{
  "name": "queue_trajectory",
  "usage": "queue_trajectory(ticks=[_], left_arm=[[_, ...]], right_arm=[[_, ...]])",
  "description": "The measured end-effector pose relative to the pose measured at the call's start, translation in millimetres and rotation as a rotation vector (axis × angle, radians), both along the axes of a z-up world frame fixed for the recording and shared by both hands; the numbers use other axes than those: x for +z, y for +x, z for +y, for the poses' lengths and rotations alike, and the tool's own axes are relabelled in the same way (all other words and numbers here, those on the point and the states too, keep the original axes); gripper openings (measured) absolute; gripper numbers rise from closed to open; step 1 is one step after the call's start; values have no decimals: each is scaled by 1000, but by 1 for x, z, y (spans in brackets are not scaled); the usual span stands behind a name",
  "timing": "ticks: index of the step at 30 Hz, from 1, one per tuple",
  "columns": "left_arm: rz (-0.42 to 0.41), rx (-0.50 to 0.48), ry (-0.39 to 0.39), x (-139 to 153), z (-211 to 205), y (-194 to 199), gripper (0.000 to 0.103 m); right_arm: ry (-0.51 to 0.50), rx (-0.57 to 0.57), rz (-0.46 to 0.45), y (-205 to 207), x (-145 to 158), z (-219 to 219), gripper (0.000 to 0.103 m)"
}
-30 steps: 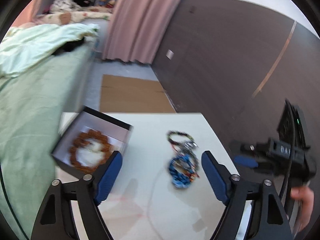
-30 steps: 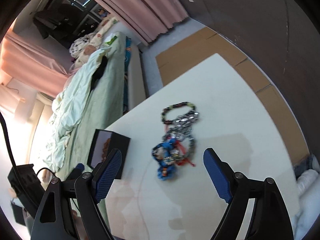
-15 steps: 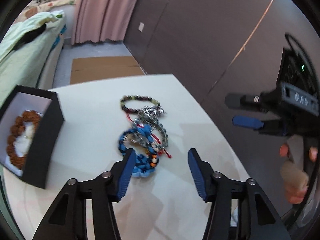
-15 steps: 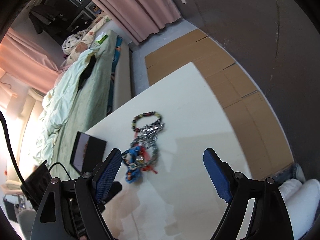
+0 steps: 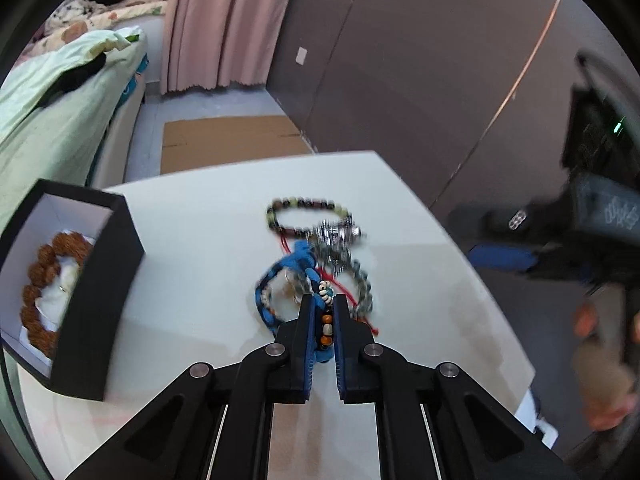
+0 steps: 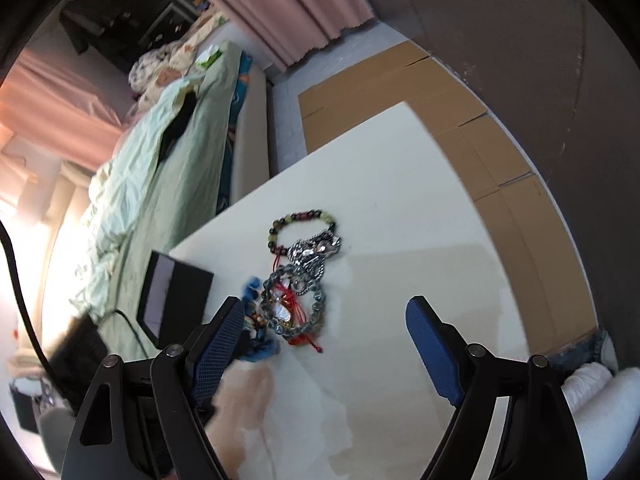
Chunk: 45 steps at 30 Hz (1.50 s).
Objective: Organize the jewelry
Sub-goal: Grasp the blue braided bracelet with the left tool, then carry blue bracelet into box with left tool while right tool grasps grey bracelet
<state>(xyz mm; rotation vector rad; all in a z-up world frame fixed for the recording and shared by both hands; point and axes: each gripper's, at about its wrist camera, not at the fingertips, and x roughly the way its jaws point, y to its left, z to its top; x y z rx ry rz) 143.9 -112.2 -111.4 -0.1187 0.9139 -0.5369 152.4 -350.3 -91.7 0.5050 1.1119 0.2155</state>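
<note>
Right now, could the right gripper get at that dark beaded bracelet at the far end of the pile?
Probably yes. The right gripper is open with bare table ahead. The dark beaded bracelet is only overlapped at its near edge by the silver charm.

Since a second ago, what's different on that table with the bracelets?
The left hand-held gripper came in over the bracelet pile and its jaws are closing on the blue bracelet, which now sits between the pads. The right hand-held gripper drew a little nearer, open and empty. The black box, its brown beads and the other bracelets stayed put.
</note>
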Motion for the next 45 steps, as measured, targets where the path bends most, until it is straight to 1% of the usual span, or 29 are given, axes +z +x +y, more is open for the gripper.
queue_trajectory(ticks=[2, 4, 6, 7, 8, 10, 13, 17, 22, 24, 25, 26, 30, 31, 33, 35, 38, 45], left_arm=[[-8, 19, -17, 7, 10, 1, 8], [-12, 36, -29, 12, 16, 5, 8], [-18, 54, -42, 17, 25, 7, 8], [-19, 62, -48, 19, 28, 10, 8], [-18, 72, -59, 21, 34, 11, 8], [-17, 83, -73, 24, 39, 15, 8], [-22, 99, -98, 31, 50, 18, 8], [-48, 110, -119, 42, 60, 20, 8], [-54, 129, -136, 49, 73, 24, 8], [-53, 141, -153, 52, 81, 25, 8], [-54, 146, -163, 54, 85, 24, 8], [-56, 152, -172, 56, 89, 24, 8], [-77, 187, -188, 65, 109, 20, 8], [-81, 196, -191, 67, 113, 19, 8], [-91, 212, -194, 70, 122, 17, 8], [-94, 230, -192, 71, 131, 17, 8], [-91, 257, -193, 71, 143, 17, 8], [-86, 300, -191, 71, 161, 11, 8]], right_arm=[[-8, 20, 7, 3, -3, 8, 70], [-15, 35, 17, 7, -8, 16, 65], [-41, 42, 26, 11, -12, 22, 64], [-60, 46, 30, 13, -14, 26, 61], [-65, 49, 33, 15, -16, 28, 53], [-71, 60, 48, 20, -21, 32, 43], [-119, 72, 65, 26, -29, 41, 42], [-181, 92, 70, 32, -32, 51, 35], [-234, 116, 88, 38, -38, 59, 34], [-272, 128, 77, 40, -38, 63, 29], [-284, 132, 76, 41, -38, 64, 25], [-291, 137, 73, 42, -38, 65, 15], [-288, 153, 60, 39, -33, 66, 14], [-280, 158, 49, 37, -30, 66, 11], [-250, 167, 20, 32, -20, 65, 10], [-194, 170, -33, 23, -6, 65, 10], [-155, 184, -78, 14, 7, 72, 10], [-98, 177, -137, 0, 23, 87, 10]])
